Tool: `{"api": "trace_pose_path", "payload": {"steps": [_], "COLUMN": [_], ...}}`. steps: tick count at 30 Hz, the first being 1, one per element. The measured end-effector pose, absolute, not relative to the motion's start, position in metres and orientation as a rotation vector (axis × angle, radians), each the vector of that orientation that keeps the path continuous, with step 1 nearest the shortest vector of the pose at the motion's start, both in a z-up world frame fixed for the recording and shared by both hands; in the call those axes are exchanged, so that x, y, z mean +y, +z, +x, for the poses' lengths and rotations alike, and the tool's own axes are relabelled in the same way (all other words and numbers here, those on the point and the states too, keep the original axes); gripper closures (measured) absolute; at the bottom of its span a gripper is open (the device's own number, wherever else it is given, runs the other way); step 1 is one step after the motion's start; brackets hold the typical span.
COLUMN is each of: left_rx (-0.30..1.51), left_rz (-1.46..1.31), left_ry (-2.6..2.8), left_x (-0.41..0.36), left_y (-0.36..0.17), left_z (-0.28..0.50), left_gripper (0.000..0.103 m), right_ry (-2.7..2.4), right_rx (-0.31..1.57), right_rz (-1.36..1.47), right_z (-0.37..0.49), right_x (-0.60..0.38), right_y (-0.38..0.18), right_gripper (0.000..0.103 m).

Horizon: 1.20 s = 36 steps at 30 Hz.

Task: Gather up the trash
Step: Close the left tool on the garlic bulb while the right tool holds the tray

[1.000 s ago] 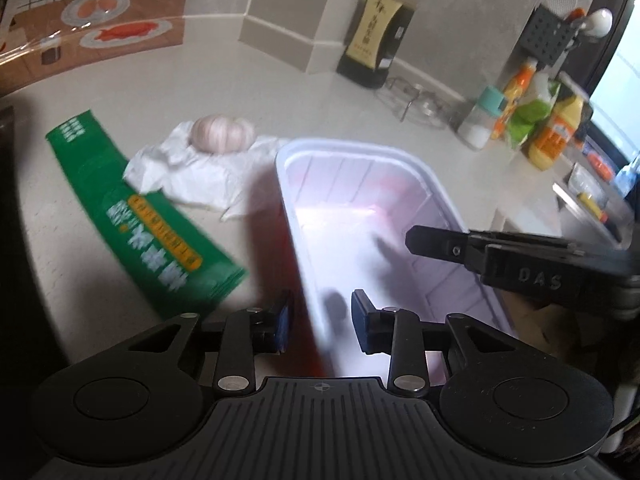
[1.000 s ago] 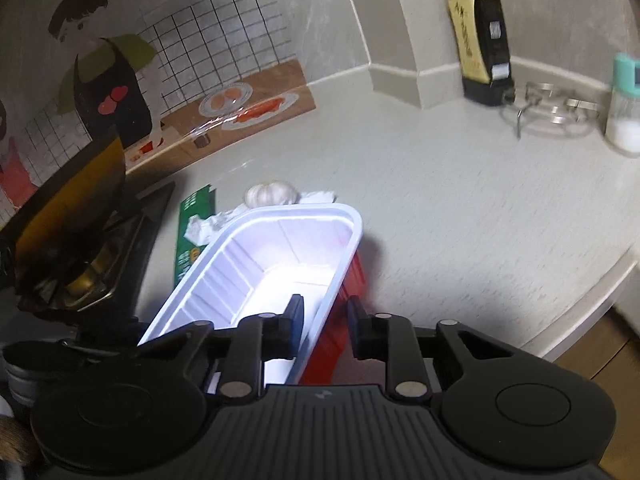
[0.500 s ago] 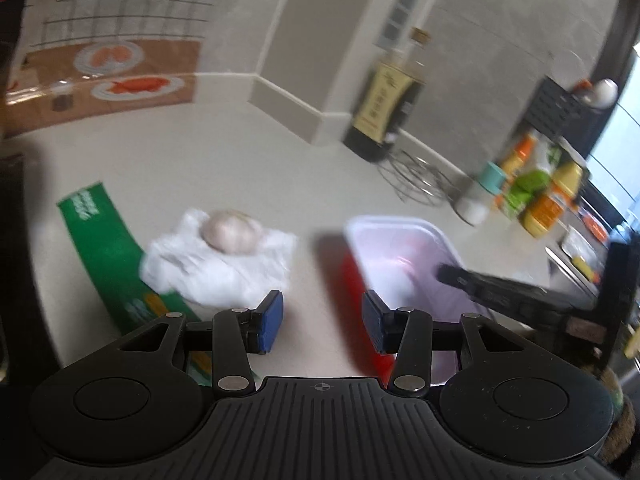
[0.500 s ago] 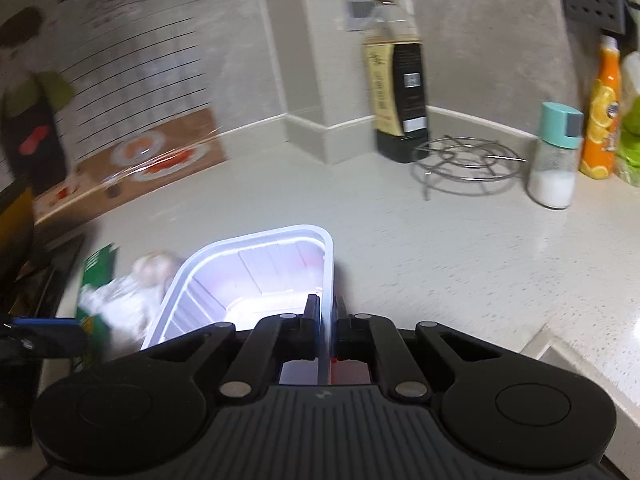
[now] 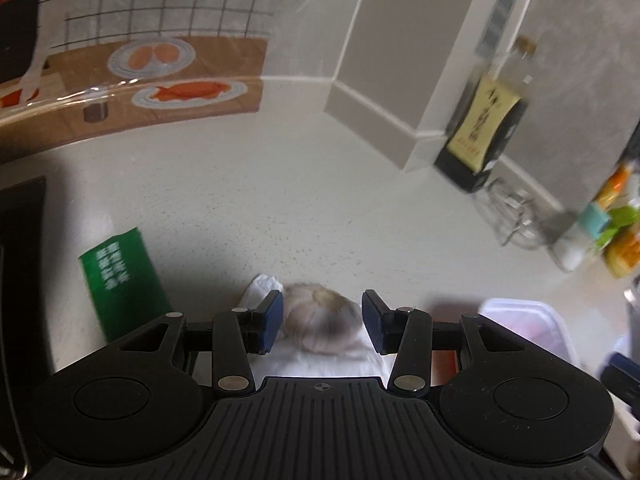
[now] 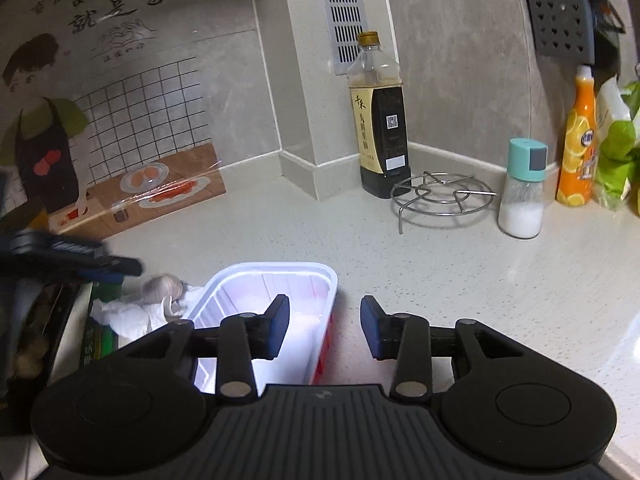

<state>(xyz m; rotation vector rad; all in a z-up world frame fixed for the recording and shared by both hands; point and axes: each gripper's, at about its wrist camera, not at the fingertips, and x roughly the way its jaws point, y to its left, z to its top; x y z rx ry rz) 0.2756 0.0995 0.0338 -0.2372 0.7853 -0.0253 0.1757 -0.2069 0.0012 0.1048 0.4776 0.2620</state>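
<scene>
A pale speckled stone desk (image 6: 420,264) runs into a grey tiled corner, carrying the litter of a kitchen clean-up. A white rectangular plastic tray with red outer sides (image 6: 304,280) sits at the desk's near edge, empty as far as can be seen, its right-hand wall between the blue pads of the right gripper (image 6: 324,326). That gripper's fingers are opening, their pads clear of the tray wall on either side, nothing clamped.

Just left of the tray, toward the dark hob at the desk's left edge, a flat green printed wrapper (image 5: 120,280) lies partly under a crumpled white paper tissue (image 6: 132,316). A whole pale garlic bulb (image 5: 324,320) rests on the tissue. The left gripper (image 5: 322,322) hangs over it, fingers spread about halfway; in the left wrist view the bulb appears between the blue pads, with a gap on each side, and nothing is held. In the right wrist view the same gripper shows as a blurred dark shape at the left, above the bulb.

Along the back edge stand a tall dark soy-sauce bottle with a yellow label (image 6: 380,120), a round wire trivet (image 6: 442,196), a clear shaker with a teal cap (image 6: 522,192) and an orange squeeze bottle (image 6: 578,140), well apart from the trash.
</scene>
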Motion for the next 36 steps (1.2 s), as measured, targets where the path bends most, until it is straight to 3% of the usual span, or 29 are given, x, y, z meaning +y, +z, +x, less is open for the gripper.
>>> {"api": "trace_pose_path", "payload": {"steps": [3, 8, 11, 17, 19, 21, 27, 36], "left_rx": [0.813, 0.86, 0.898, 0.85, 0.834, 0.824, 0.826, 0.77], "left_rz": [-0.185, -0.126, -0.116, -0.114, -0.119, -0.126, -0.137, -0.259], "left_ry": [0.006, -0.037, -0.067, -0.08, -0.08, -0.087, -0.11, -0.15], "left_x": [0.088, 0.075, 0.07, 0.071, 0.073, 0.076, 0.083, 0.106], "left_y": [0.024, 0.018, 0.01, 0.011, 0.013, 0.015, 0.017, 0.045], "left_z": [0.29, 0.284, 0.277, 0.27, 0.268, 0.267, 0.259, 0.253], "left_gripper": [0.048, 0.047, 0.047, 0.06, 0.073, 0.079, 0.086, 0.084], "right_ry": [0.28, 0.316, 0.315, 0.333, 0.329, 0.324, 0.322, 0.32], "right_rx": [0.486, 0.48, 0.477, 0.532, 0.546, 0.559, 0.586, 0.585], "right_rz": [0.109, 0.095, 0.069, 0.085, 0.086, 0.089, 0.108, 0.102], "right_z": [0.172, 0.165, 0.166, 0.172, 0.173, 0.174, 0.177, 0.178], "right_x": [-0.212, -0.214, -0.21, -0.198, -0.195, -0.194, -0.192, -0.19], "right_y": [0.0, -0.001, -0.002, -0.012, -0.016, -0.019, -0.022, -0.019], "right_gripper": [0.064, 0.063, 0.056, 0.055, 0.055, 0.055, 0.055, 0.055]}}
